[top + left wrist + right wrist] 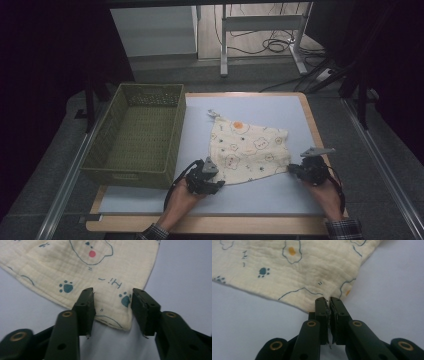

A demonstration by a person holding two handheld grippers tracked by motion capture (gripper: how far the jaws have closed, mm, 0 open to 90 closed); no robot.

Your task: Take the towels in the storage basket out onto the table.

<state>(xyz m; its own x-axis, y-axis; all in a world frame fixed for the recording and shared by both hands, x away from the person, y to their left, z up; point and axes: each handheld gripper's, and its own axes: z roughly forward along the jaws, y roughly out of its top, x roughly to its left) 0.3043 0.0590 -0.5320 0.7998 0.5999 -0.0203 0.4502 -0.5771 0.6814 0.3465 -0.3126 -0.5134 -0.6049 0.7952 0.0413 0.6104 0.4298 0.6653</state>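
Green basket [135, 135] sits left of the cloth [247, 147], on the counter [260, 195]. Cloth lies flat, mid-counter. Left claw [112, 308]: jaws part-open, straddling the cloth's near-left corner, pads not pressing. Right claw [328, 312]: clamped tight on the cloth's near-right corner. Judgement: sink the left claw onto the corner and close fully before lifting, keeping both corners level.

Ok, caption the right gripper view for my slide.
Right gripper pinches a corner of the cream printed cloth.
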